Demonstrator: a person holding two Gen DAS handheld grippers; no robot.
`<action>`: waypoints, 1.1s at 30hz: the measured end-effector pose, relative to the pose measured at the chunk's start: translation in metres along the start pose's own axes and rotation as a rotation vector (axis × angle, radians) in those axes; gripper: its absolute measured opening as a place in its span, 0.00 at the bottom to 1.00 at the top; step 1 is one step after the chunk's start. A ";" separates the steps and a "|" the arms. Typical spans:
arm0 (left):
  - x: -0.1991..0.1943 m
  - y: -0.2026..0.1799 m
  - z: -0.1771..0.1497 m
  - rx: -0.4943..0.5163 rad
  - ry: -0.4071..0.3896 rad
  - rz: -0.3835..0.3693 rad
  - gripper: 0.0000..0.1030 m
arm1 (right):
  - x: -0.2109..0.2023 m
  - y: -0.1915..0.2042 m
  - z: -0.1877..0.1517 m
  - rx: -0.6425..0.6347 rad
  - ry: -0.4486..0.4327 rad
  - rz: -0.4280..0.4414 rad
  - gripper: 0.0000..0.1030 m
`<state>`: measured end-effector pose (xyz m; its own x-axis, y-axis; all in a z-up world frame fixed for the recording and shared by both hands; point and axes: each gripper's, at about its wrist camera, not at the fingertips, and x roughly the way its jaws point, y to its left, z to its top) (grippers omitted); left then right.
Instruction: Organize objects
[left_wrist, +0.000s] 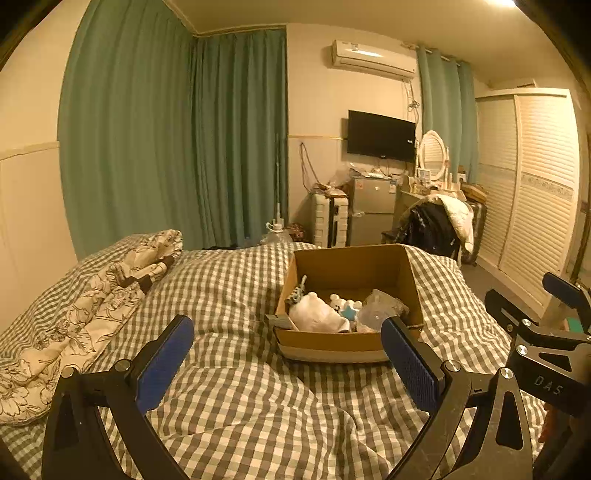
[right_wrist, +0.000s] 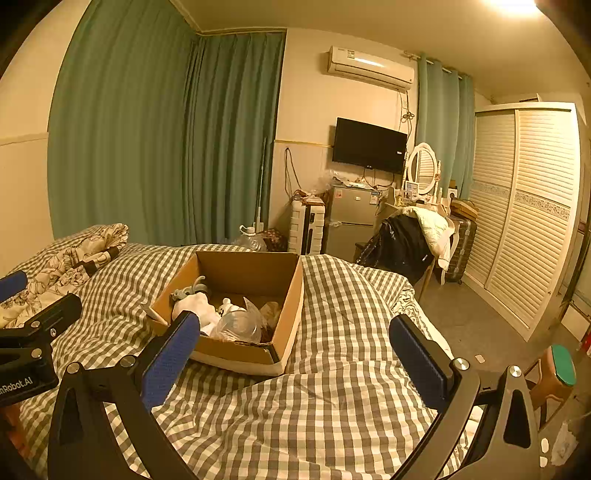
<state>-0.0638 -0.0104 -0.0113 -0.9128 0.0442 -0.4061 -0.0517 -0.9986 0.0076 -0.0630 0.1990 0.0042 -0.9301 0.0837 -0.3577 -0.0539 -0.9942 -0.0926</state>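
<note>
Cardboard box (left_wrist: 351, 295), seen from the left wrist, sits on the checked bedspread (left_wrist: 236, 387) ahead of the left gripper (left_wrist: 288, 360) and off toward its right finger, whose tip overlaps the box's near wall; the jaws gape wide, holding nothing. From the right wrist, the box (right_wrist: 236, 306) lies ahead toward the left finger of the right gripper (right_wrist: 295, 358), likewise spread wide and empty. Both grippers seem about equally near.

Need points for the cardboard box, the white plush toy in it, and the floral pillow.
cardboard box (left_wrist: 332, 341), left wrist view, on its near outer wall.
white plush toy (left_wrist: 316, 314), left wrist view, on its rounded white body inside the box.
floral pillow (left_wrist: 85, 314), left wrist view, on the middle of its printed cover.
</note>
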 end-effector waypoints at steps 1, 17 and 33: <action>0.000 0.000 0.000 -0.001 -0.002 0.006 1.00 | 0.000 0.000 0.000 -0.001 0.000 0.000 1.00; -0.002 0.000 0.000 -0.007 -0.005 0.015 1.00 | 0.000 0.002 0.000 -0.007 0.003 0.000 1.00; -0.002 0.001 0.000 -0.004 0.003 0.020 1.00 | 0.000 -0.001 -0.002 -0.009 0.011 0.002 1.00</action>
<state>-0.0620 -0.0115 -0.0106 -0.9124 0.0237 -0.4087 -0.0316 -0.9994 0.0124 -0.0621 0.1998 0.0022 -0.9262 0.0824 -0.3679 -0.0485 -0.9938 -0.1003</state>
